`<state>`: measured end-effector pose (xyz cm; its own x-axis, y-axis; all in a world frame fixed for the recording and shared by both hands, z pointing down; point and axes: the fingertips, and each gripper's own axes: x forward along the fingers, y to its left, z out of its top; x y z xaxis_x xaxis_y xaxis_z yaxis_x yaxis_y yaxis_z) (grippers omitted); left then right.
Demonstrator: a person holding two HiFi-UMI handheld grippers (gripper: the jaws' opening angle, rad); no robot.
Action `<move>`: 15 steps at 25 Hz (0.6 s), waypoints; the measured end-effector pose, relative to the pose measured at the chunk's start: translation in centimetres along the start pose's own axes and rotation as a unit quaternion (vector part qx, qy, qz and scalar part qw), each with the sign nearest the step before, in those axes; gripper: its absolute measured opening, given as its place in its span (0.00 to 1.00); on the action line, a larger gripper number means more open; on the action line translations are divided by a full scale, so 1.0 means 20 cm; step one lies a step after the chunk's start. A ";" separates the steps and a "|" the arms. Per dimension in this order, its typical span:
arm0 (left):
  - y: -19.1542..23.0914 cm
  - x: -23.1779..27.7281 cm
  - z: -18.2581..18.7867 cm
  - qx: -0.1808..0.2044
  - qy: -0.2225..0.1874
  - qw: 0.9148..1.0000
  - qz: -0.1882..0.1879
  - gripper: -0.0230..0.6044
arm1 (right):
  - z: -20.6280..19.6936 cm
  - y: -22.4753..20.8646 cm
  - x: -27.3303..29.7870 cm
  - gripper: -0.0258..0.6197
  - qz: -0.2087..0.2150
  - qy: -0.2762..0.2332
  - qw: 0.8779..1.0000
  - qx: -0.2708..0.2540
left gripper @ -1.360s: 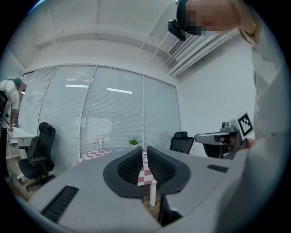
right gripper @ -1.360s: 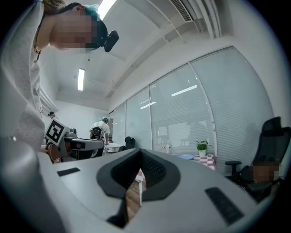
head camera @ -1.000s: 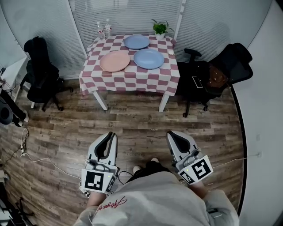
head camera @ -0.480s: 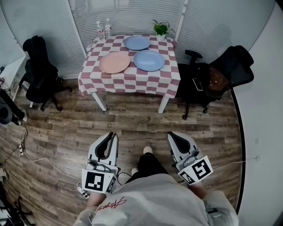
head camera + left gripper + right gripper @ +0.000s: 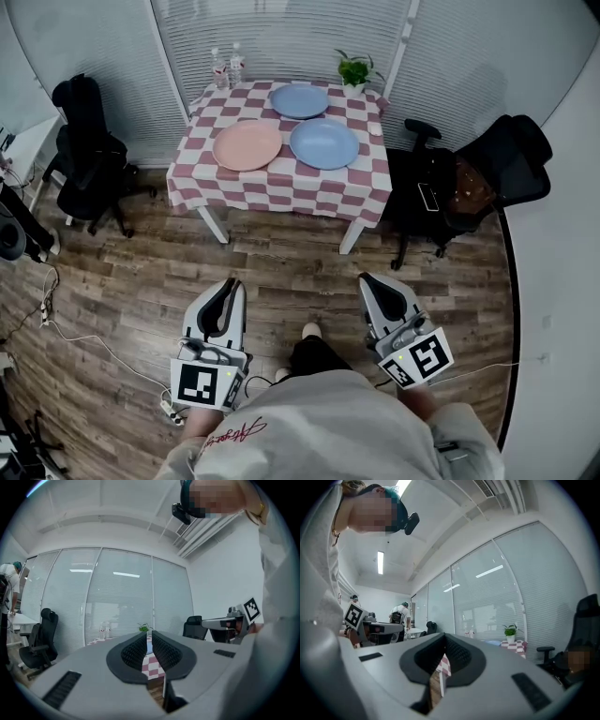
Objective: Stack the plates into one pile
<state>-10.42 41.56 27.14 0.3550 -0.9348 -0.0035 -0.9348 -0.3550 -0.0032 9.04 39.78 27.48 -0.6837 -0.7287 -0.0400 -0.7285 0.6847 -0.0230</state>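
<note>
Three plates lie apart on a checked table far ahead of me: a pink plate at the left, a blue plate beside it on the right, and a second blue plate at the back. My left gripper and right gripper are held level above the wooden floor, well short of the table. Both are shut with nothing between the jaws. In the left gripper view the table shows through the narrow slit of the jaws.
Two water bottles and a potted plant stand at the table's back edge. Black office chairs flank it: one at the left, two at the right. A cable and power strip lie on the floor at my left.
The table and plates sit lower and larger in the head view: I have stepped toward them, both grippers carried along, still shut.
</note>
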 end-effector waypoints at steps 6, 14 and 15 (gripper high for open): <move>0.05 0.19 0.02 -0.001 -0.003 1.000 0.009 0.11 | 0.02 -0.16 0.15 0.06 0.011 -0.004 1.000 0.000; 0.06 0.42 0.03 0.002 -0.003 1.000 0.022 0.11 | 0.03 -0.37 0.26 0.06 0.027 -0.012 0.999 0.018; 0.05 0.45 0.03 0.003 -0.004 1.000 0.023 0.11 | 0.03 -0.40 0.27 0.06 0.030 -0.013 0.999 0.018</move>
<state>-8.24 32.80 26.58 0.3114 -0.9502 -0.0109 -0.9503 -0.3113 -0.0080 11.18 30.38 26.91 -0.7246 -0.6857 -0.0689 -0.6836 0.7278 -0.0550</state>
